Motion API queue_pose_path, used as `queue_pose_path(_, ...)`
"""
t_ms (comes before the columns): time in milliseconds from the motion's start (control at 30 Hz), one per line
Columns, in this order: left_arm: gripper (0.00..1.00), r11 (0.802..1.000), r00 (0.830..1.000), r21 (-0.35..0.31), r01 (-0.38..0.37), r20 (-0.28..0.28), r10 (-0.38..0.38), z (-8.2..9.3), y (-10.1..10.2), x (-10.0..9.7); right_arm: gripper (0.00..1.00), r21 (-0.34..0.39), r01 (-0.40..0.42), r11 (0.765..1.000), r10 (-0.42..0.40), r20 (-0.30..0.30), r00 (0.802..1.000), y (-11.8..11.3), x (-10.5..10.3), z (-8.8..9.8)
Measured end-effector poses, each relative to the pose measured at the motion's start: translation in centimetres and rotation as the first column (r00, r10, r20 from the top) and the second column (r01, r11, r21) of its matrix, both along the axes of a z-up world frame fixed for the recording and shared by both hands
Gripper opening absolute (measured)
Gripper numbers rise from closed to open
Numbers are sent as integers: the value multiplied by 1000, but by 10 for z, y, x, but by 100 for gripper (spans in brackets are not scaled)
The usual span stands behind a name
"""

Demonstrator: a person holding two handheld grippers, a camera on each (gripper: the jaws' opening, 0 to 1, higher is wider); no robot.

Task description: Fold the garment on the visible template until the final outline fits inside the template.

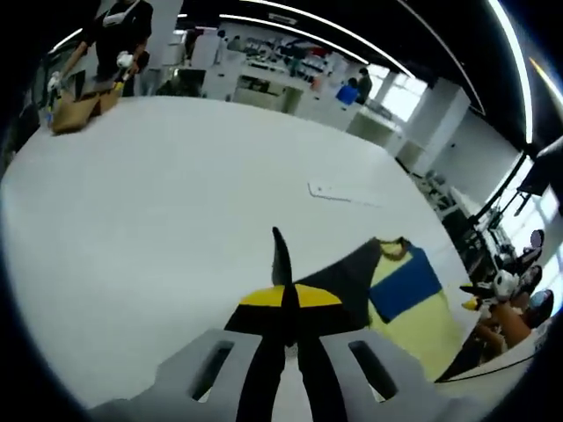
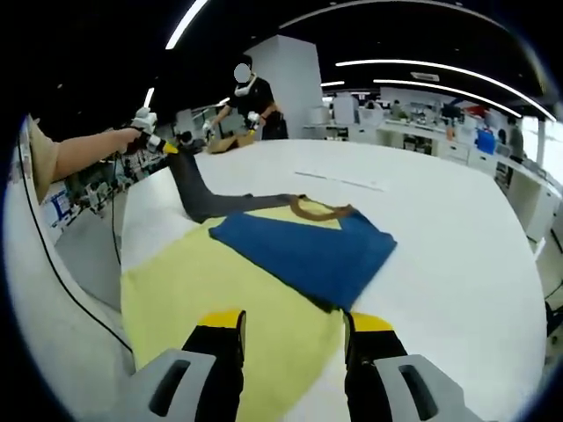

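While the wide white table [image 2: 457, 237] runs back toward a bright room of desks and ceiling strip lights, the yellow, blue and dark garment [image 2: 264, 264] lies on it, its dark sleeve [image 1: 280, 264] pinched in the closed left gripper [image 1: 286, 303], right gripper [image 2: 295, 325] parted above yellow cloth.

1. One garment [image 2: 264, 264], in yellow, blue and dark grey.
2. One white bench [image 2: 440, 229].
3. Two grippers: the left [image 1: 283, 290] and the right [image 2: 290, 338].
4. One person [image 2: 251, 101] standing at the bench's far end.
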State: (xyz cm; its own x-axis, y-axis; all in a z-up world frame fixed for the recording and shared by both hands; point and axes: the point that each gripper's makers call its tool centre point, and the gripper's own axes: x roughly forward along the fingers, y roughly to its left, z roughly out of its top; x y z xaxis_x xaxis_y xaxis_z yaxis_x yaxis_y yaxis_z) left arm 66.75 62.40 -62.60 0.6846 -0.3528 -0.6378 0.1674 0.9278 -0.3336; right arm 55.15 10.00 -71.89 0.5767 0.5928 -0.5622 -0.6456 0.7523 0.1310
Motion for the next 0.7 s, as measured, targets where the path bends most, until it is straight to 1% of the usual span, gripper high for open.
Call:
queue_pose_path(133, 0, 999, 999, 18, 34, 10, -35, 5, -17, 3, 41, -2, -1, 1000, 1, 1, 1000, -1, -1, 0)
queue_pose_path(233, 0, 998, 998, 2, 68, 3, -68, 5, -32, 3, 41, -1, 2, 1000, -2, -1, 1000, -3, -2, -1)
queue_pose_path(267, 0, 996, 996, 4, 86, -2, -86, 5, -39, 1, 41, 0, 2, 1000, -2, -2, 1000, -4, -3, -1)
queue_pose_path(367, 0, 993, 993, 13, 117, -10, -117, 6, -52, -1, 41, -3, 2, 1000, -2, -3, 1000, -6, -3, -2)
queue_pose_path(467, 0, 990, 990, 20, 140, -4, -139, 9, -63, -1, 41, -1, 5, 1000, -5, -4, 1000, -8, -4, -2)
queue_pose_path(600, 0, 985, 986, 13, 169, 0, -169, 12, -77, 0, 41, -1, 3, 1000, -3, -6, 1000, -9, -6, -3)
queue_pose_path(700, 0, 980, 981, 15, 196, 2, -196, 14, -93, -3, 41, 2, 4, 1000, -4, -5, 1000, -10, -7, -3)
